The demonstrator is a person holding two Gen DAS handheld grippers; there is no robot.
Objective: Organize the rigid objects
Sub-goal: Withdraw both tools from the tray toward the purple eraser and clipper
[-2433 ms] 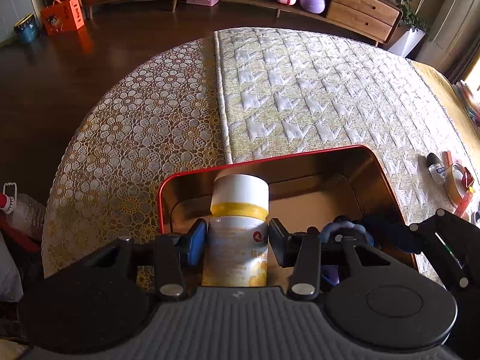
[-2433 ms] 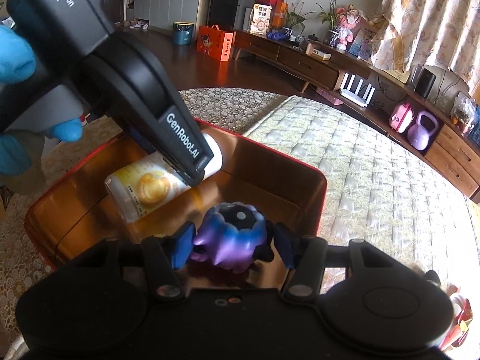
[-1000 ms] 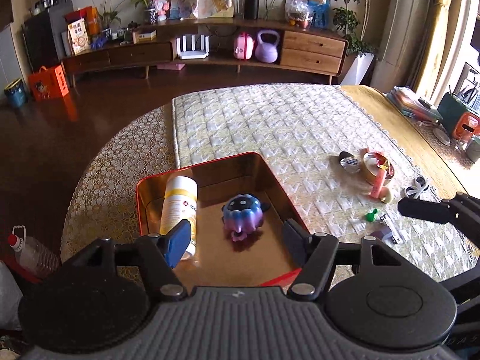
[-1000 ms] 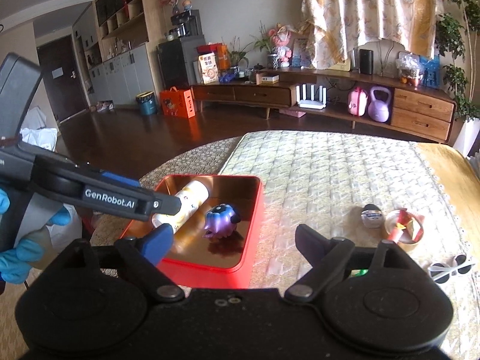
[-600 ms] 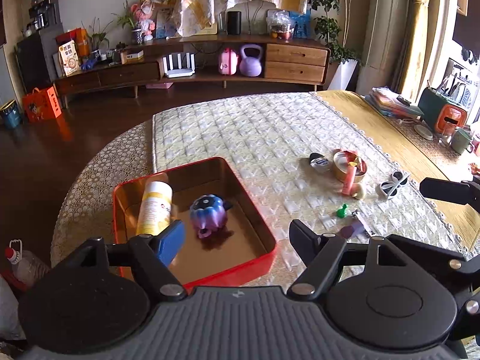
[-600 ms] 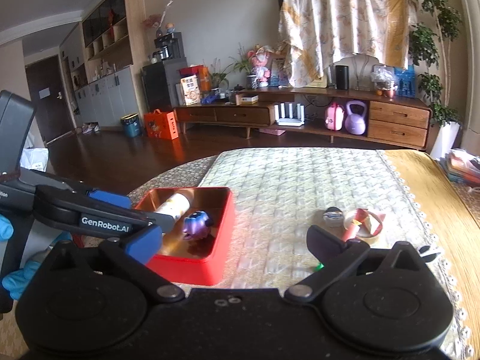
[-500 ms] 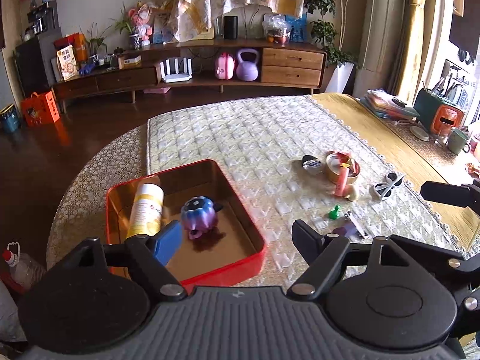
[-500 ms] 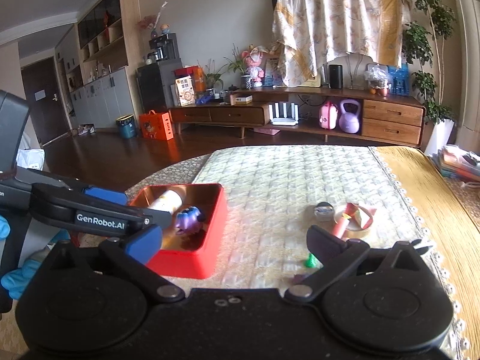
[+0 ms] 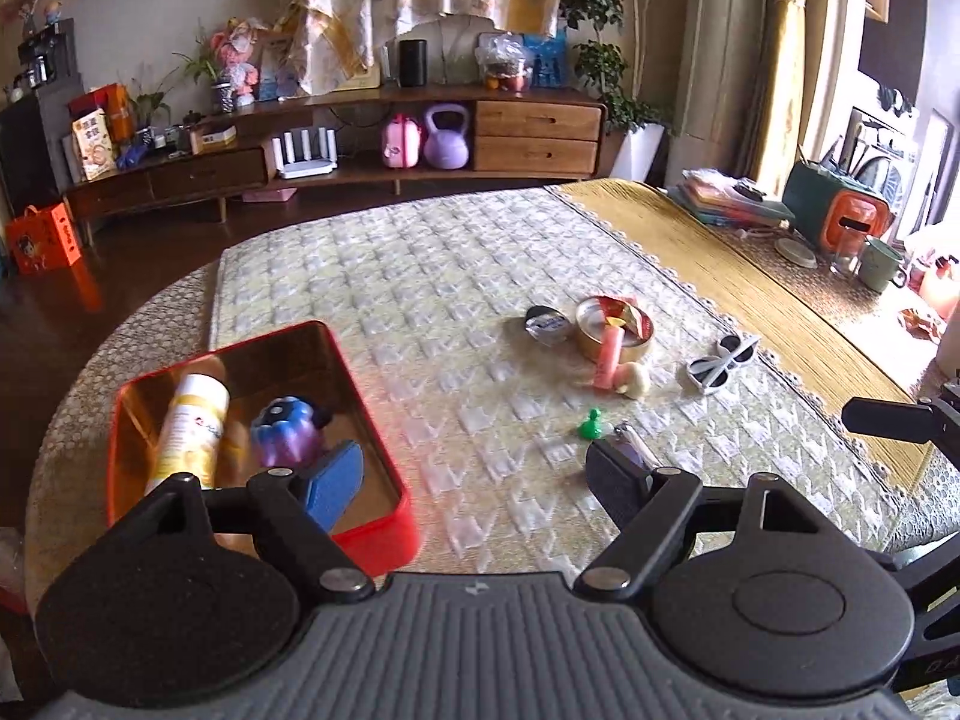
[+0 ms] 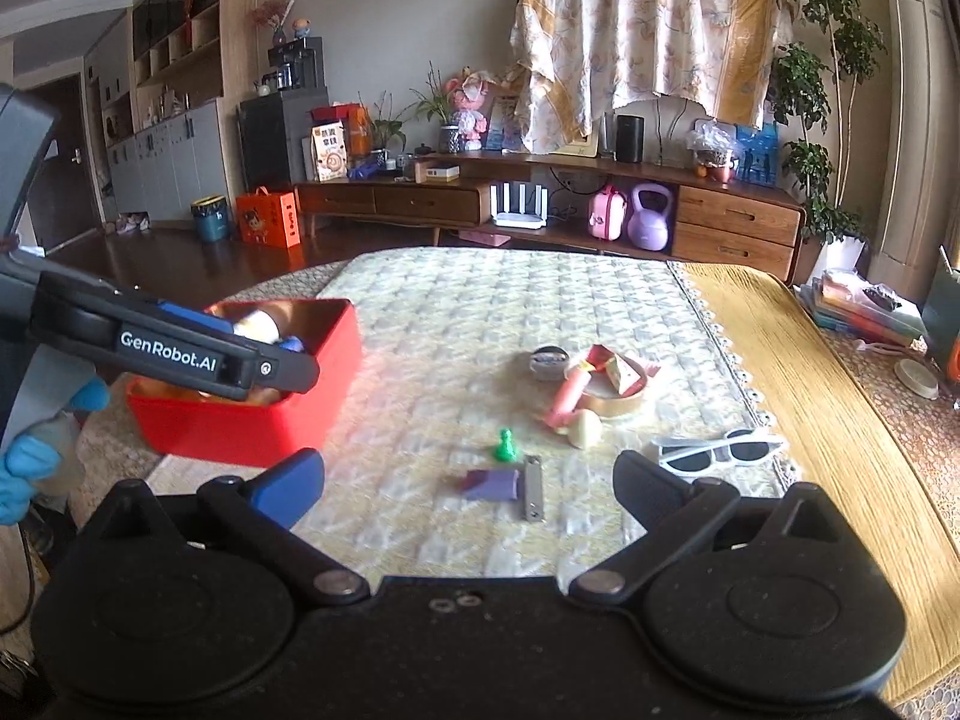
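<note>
Left wrist view, left to right: red tin (image 9: 384,531) near the table's left edge holds bottle (image 9: 191,432) lying flat and purple toy (image 9: 287,432), both sorted. Left gripper (image 9: 474,474) spread, nothing between the jaws, which have just been opening. Loose pile lies well right: green pawn (image 9: 591,423), tape roll (image 9: 612,333), sunglasses (image 9: 717,363). Right gripper (image 10: 468,483) also empty, jaws wide over purple piece (image 10: 495,485) and nail clipper (image 10: 533,495), likely next picks.

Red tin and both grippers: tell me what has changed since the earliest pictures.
The left gripper let go of the yellow-capped bottle and the right gripper released the purple toy; both now lie in the red tin. Both grippers drew back from the tin, their jaws having just been opening, nothing between them. The loose items on the quilted mat stayed put.
</note>
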